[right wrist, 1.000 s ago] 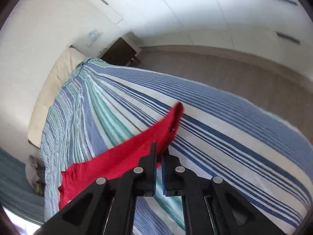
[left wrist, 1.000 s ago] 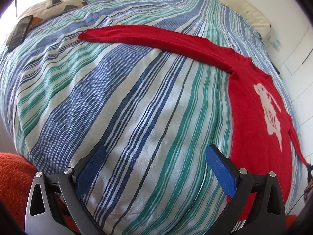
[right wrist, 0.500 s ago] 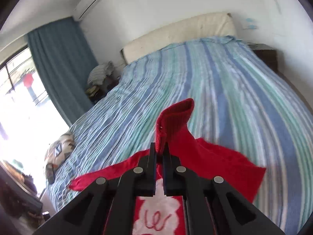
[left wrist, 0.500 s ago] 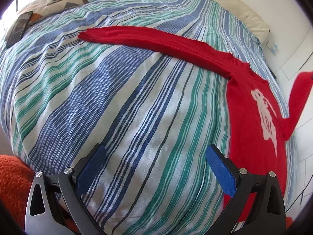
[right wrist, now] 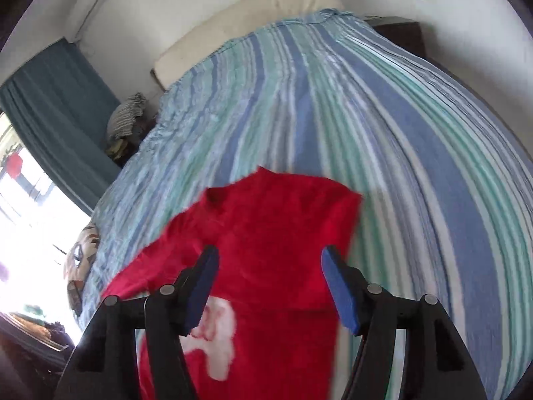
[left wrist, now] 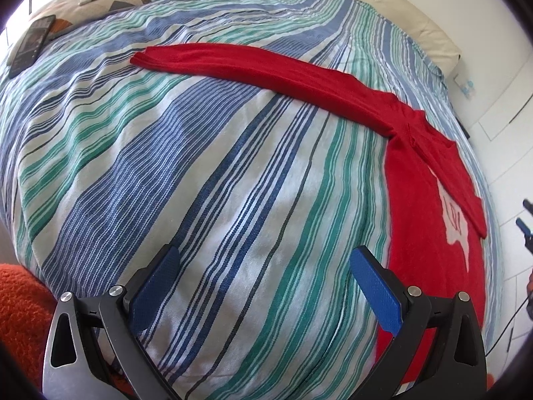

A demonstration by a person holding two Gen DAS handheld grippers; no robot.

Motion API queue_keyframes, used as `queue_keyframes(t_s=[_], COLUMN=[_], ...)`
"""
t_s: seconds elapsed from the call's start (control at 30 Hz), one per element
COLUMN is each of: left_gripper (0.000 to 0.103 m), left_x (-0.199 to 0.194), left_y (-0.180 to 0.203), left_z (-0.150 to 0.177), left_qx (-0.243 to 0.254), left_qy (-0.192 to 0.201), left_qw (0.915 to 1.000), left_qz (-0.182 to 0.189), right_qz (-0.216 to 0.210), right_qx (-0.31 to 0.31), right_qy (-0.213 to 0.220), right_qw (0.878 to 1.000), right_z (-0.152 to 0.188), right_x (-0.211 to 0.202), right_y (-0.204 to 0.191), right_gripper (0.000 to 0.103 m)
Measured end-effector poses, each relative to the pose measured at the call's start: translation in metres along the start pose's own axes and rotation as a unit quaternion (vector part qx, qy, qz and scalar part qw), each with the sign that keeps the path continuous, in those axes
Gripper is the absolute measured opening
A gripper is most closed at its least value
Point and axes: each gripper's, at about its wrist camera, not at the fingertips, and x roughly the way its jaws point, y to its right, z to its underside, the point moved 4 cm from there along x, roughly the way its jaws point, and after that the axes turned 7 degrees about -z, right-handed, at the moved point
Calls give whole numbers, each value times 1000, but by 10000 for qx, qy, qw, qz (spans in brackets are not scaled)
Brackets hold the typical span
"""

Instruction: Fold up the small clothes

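A small red sweater (left wrist: 423,180) with a white figure on its chest lies on the striped bed. One sleeve (left wrist: 253,66) stretches out flat to the left. The other sleeve (left wrist: 456,180) is folded diagonally across the chest. My left gripper (left wrist: 266,286) is open and empty, low over bare bedspread left of the sweater's hem. In the right wrist view the sweater (right wrist: 276,233) lies just below my right gripper (right wrist: 269,283), which is open and empty above the folded sleeve. That view is blurred.
The striped bedspread (left wrist: 200,173) covers the whole bed. A patterned cushion (left wrist: 90,0) and a dark phone (left wrist: 30,43) lie at its far left corner. An orange rug (left wrist: 20,313) is at the lower left. A cream headboard (right wrist: 250,23), a blue curtain (right wrist: 56,106) and a dark nightstand (right wrist: 399,33) ring the bed.
My right gripper carried the right sleeve up and over the sweater's chest, then opened and let it go. The sleeve now lies across the chest. My left gripper has stayed put.
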Motion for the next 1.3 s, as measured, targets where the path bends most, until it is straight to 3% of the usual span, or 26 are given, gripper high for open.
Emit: queue_keyframes(t_s=[0.13,0.3,0.37,0.5,0.67,1.3], left_gripper=[102,102,102,102,103,103], left_x=[0,4,8,12,15,19], left_y=[4,9,10,12,13,20], left_z=[4,8,11,16,17,19], left_qx=[165,414,507,709,808,970], left_qy=[48,70,41,24,33,72], left_qw=[9998,9985,9977,9957,9943,9888], left_qz=[-113,-354,-439,-597,-694,-1130], right_qz=[645,1641,1614,1440,1539,1531], right_qx=[123,-417,-501,-382,-652,-711], right_qy=[-315,-522,-392,-78,-88,-78], right_qw=[9973,9842,9848,9888,9859,9856], right_z=[66,137,152,157,165,171], right_x=[-15,-27,-31,-35,-26,-21], right_y=[63,102,111,116,105,101], right_gripper=[64,64,68,83,94,99])
